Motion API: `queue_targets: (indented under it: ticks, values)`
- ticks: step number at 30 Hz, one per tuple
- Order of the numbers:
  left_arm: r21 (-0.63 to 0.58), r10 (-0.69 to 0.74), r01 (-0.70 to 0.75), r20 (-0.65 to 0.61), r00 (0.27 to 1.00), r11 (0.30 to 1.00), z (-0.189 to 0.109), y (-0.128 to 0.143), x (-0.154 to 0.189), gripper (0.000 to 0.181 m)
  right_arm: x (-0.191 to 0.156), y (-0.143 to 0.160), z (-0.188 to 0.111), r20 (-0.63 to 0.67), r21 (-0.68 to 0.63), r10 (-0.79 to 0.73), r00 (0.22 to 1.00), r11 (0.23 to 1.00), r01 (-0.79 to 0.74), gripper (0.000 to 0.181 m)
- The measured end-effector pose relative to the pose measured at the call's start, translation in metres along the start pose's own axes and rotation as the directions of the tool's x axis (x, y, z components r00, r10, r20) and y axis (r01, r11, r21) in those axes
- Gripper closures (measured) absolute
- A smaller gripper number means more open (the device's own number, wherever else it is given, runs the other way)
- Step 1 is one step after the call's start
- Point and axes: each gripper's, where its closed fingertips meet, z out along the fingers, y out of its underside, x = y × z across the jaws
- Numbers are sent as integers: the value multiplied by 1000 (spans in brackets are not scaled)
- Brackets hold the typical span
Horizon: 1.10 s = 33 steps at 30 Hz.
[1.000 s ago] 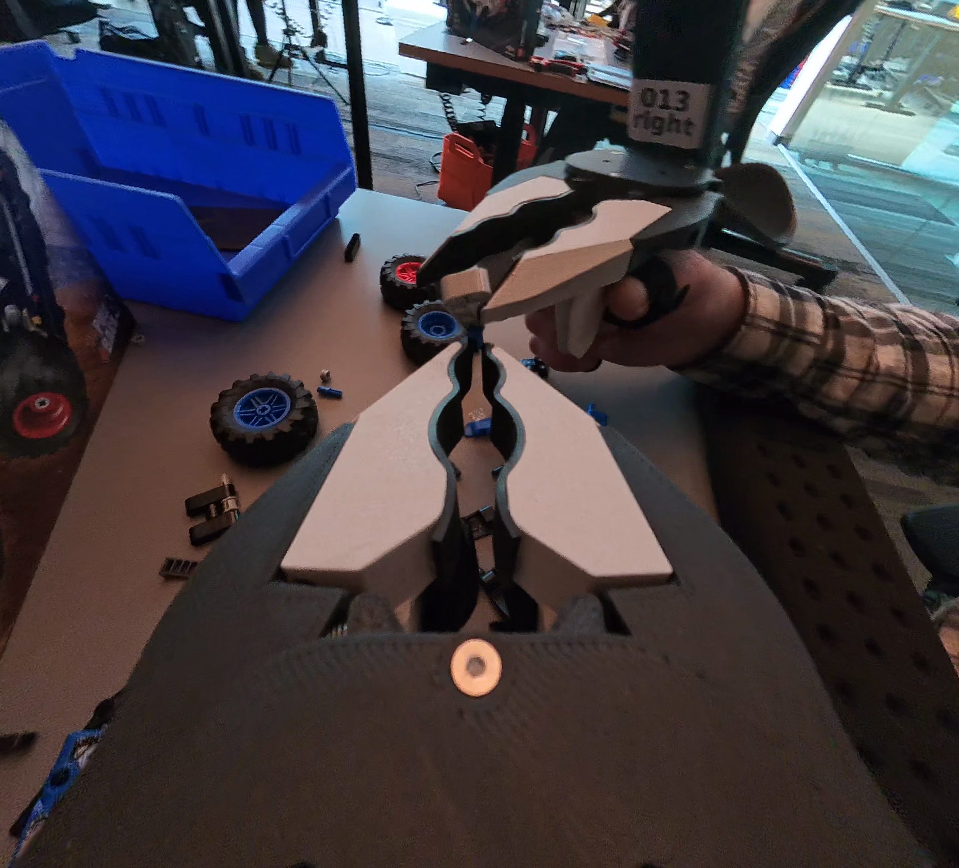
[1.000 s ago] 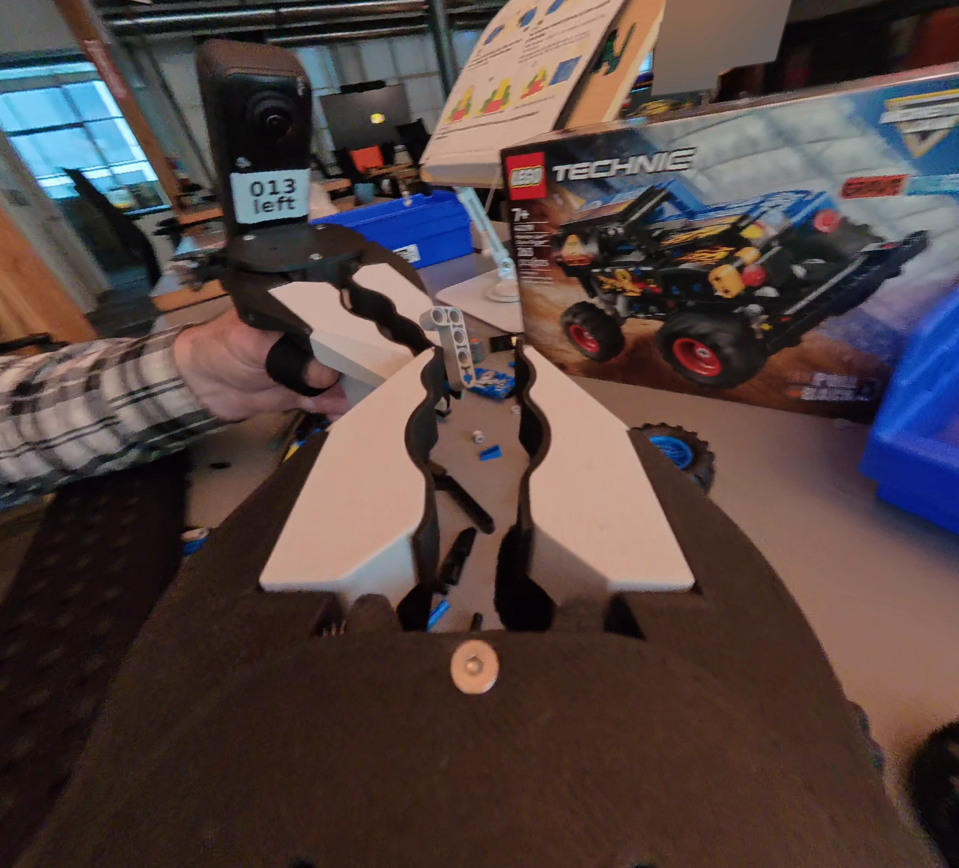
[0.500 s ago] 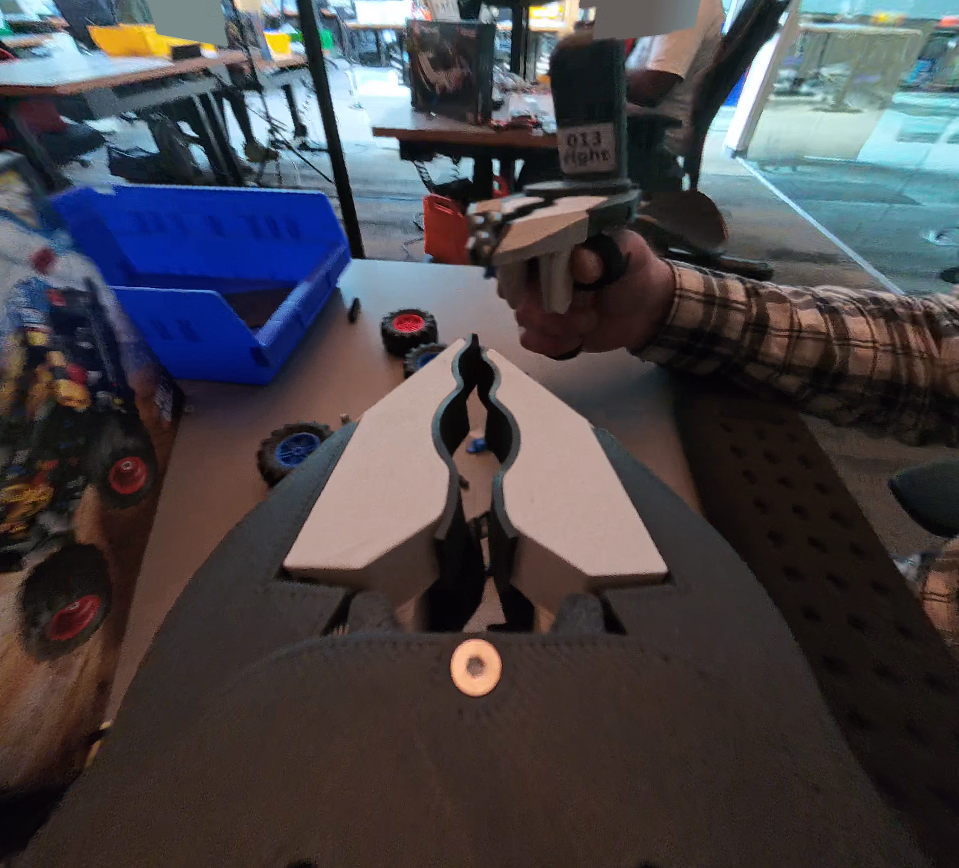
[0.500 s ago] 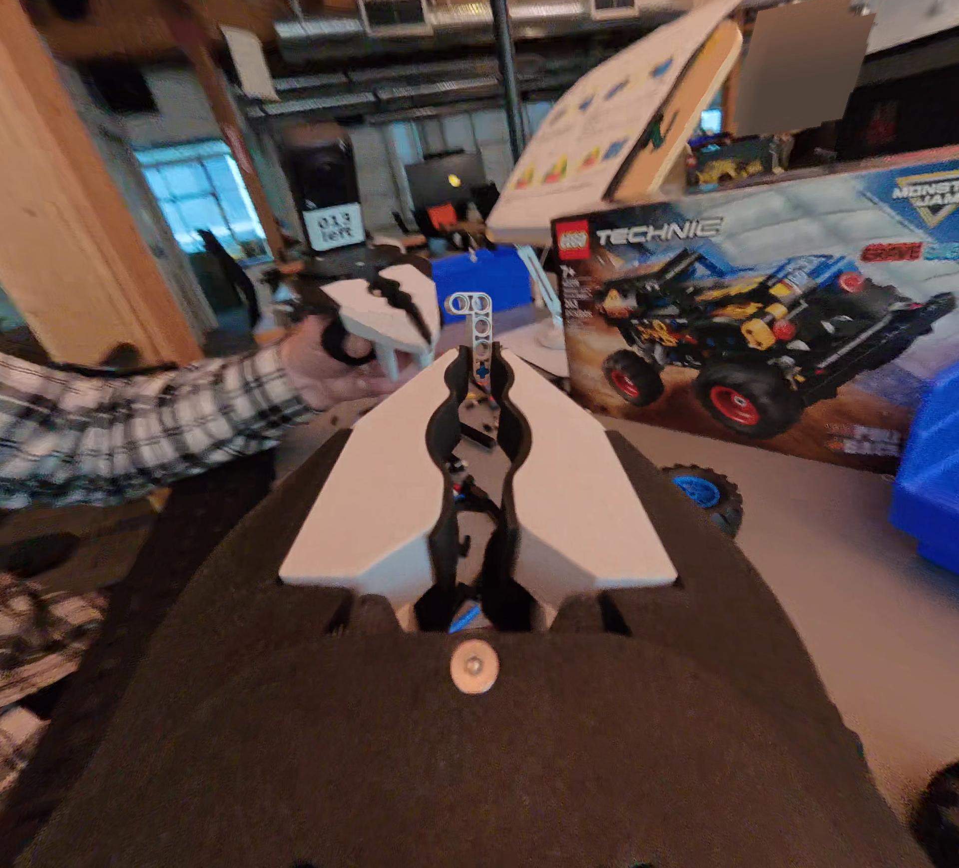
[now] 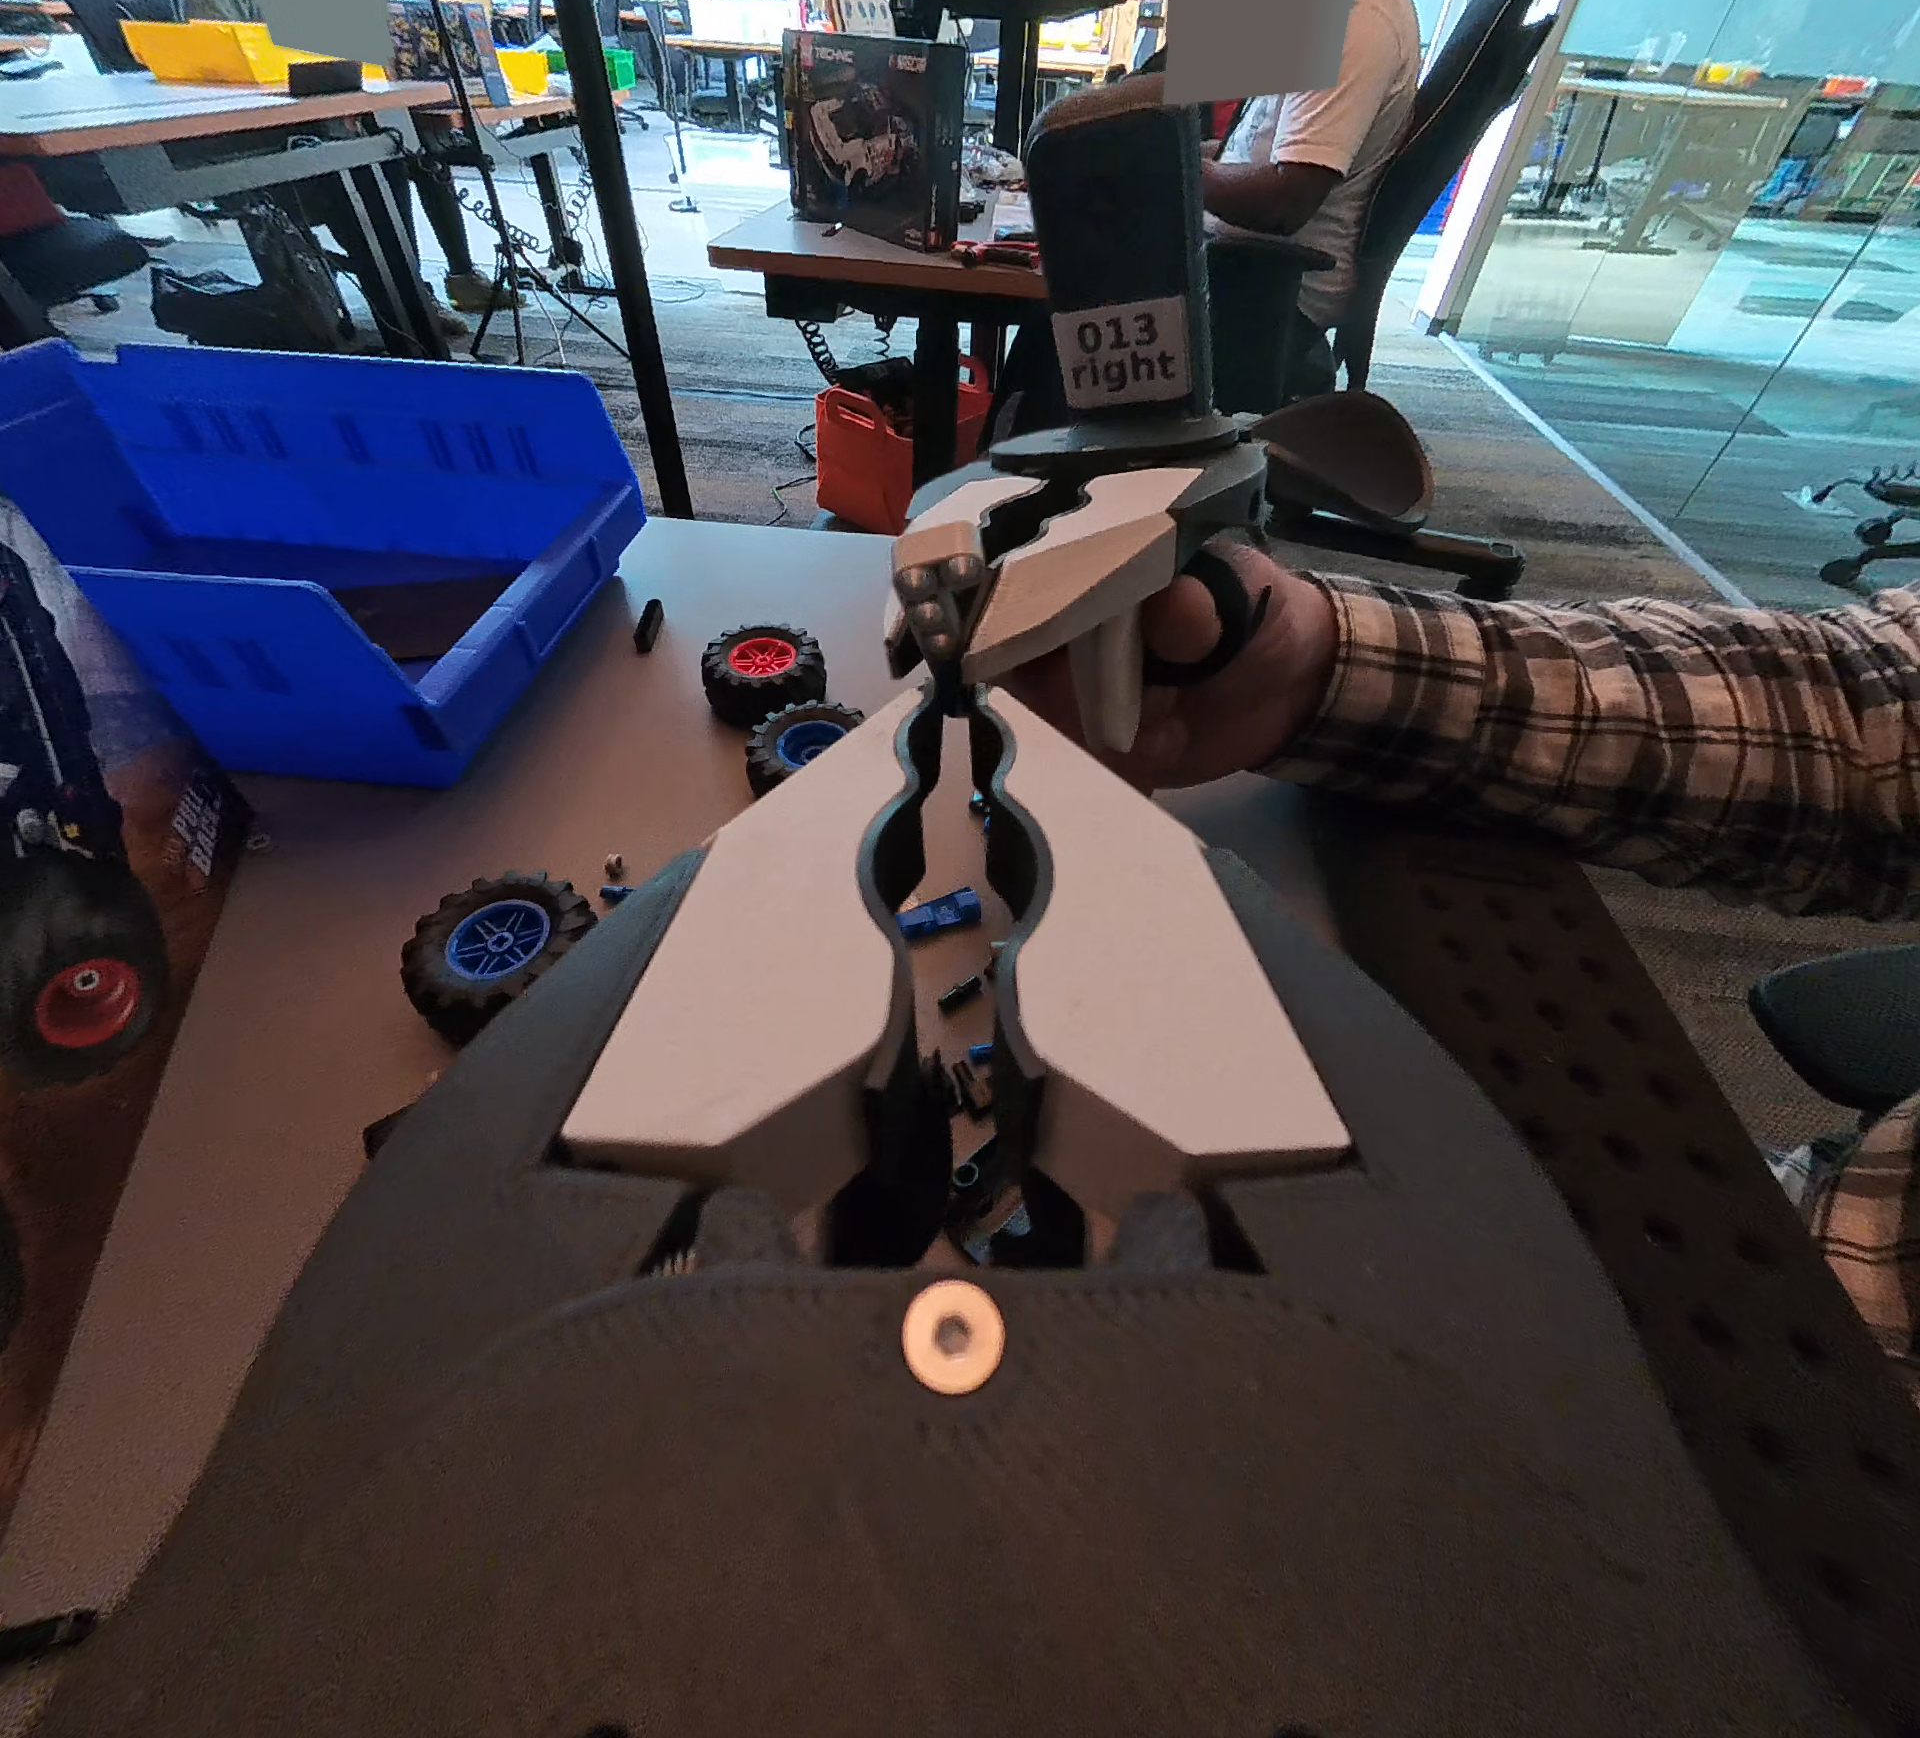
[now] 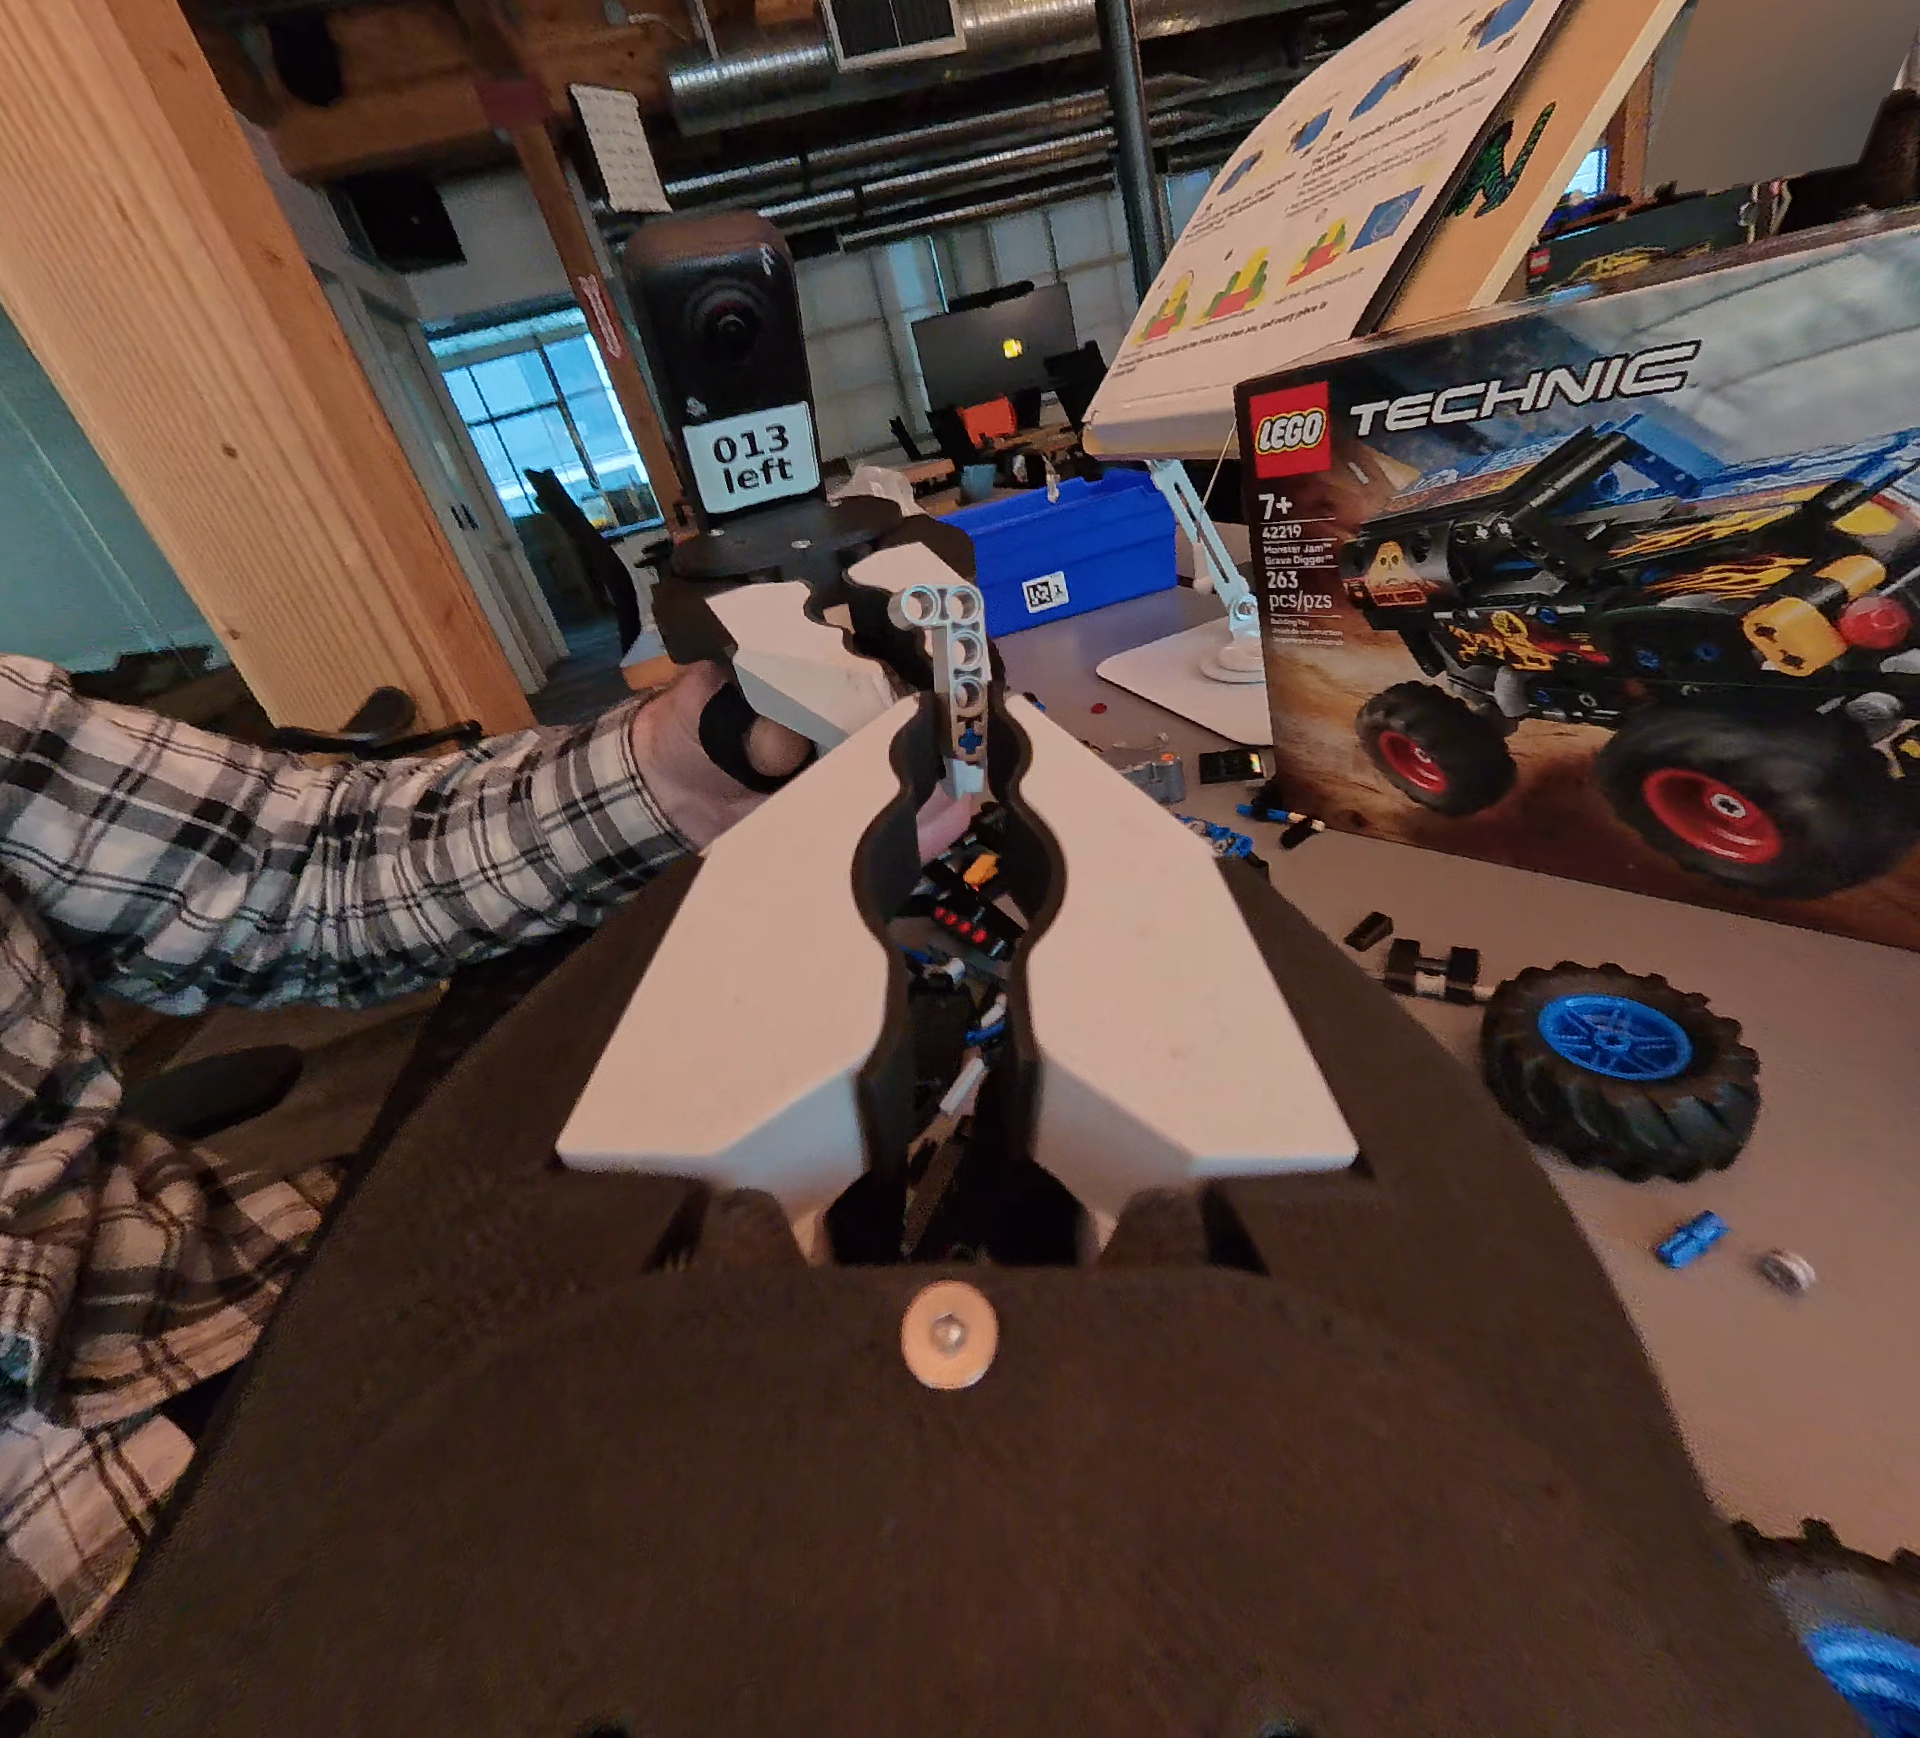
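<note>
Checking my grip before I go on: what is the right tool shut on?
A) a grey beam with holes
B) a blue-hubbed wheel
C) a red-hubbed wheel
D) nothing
A: the right tool pinches the lower end of the upright grey beam.

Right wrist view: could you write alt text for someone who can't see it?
A hand-held tool pinches a small grey toy beam upright above a table. Facing it, a person's hand in a plaid sleeve holds a second tool; a toy truck box and a blue-hubbed wheel sit right.
</note>
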Motion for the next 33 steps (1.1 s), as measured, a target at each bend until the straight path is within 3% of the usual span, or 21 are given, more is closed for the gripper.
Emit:
queue_targets:
  ticks: [7, 15, 18, 19, 21, 22, 26, 28, 31, 33]
  values:
    - [25, -23, 24, -11, 1000, 999, 0, -2, 2, 180, -2, 0, 0, 31, 17, 43, 999, 999, -43, 174]
    - [48, 96, -95, -21, 995, 994, -3, -10, 18, 181, -19, -5, -7, 132, 1, 0, 991, 1000, 0, 175]
    - [175, 62, -63, 10, 998, 982, -36, -39, 8, 181, 1, -37, -41, 69, 149, 12, 998, 989, -22, 177]
    - [151, 70, -76, 46, 996, 986, -44, -37, -1, 181, -2, -40, -45, 83, 157, 0, 997, 988, -13, 176]
    - [29, 94, -95, 43, 995, 995, -39, -10, -6, 180, -13, -11, -19, 111, 8, -20, 994, 1000, 20, 175]
    - [33, 108, -109, 52, 993, 993, -38, -8, -6, 180, -15, -1, -10, 112, -35, -20, 994, 999, 24, 175]
    - [-11, 85, -85, -4, 996, 996, -36, -6, 4, 179, -9, -4, -14, 136, 2, 82, 987, 997, -83, 174]
    - [-119, 74, -76, -23, 997, 990, -31, 15, 4, 179, -10, 8, -9, 133, -61, 79, 988, 996, -72, 174]
    - [-312, 190, -178, 10, 982, 933, -36, 47, -3, 179, 2, 30, -9, 57, -184, 63, 996, 982, -52, 175]
    - [-385, 144, -150, -43, 989, 911, -42, 67, 4, 178, 10, 45, -11, 14, -276, 22, 1000, 961, -17, 174]
